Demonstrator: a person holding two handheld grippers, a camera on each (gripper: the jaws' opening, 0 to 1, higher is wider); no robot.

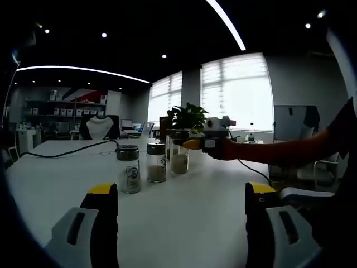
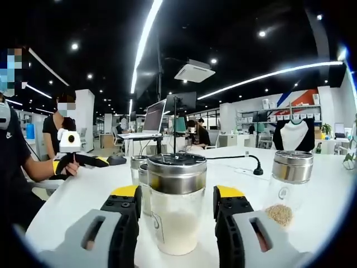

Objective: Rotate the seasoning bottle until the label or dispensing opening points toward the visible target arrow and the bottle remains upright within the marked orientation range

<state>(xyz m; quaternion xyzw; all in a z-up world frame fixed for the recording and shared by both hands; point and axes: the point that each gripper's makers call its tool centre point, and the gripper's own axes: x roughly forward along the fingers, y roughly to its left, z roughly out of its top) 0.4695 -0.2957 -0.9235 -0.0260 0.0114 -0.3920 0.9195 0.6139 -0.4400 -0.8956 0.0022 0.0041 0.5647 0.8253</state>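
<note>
Three glass seasoning bottles with metal lids stand in a row on the white table (image 1: 189, 218): the left one (image 1: 129, 168), the middle one (image 1: 156, 163) and the far one (image 1: 179, 157). My left gripper (image 1: 181, 190) is open, short of the row, with nothing between its jaws. My right gripper (image 2: 177, 194) stands around a bottle of pale powder (image 2: 177, 215), one jaw on each side with a narrow gap. That gripper (image 1: 192, 144) reaches in from the right by the far bottle's lid. A bottle holding a few seeds (image 2: 291, 184) stands upright to the right. The left gripper (image 2: 106, 161) is across the table.
A black cable with a plug (image 2: 255, 168) lies on the table. A potted plant (image 1: 187, 118) stands behind the bottles. Two more bottles (image 2: 138, 166) sit behind the powder one. People sit at desks with a monitor (image 2: 153, 116) beyond.
</note>
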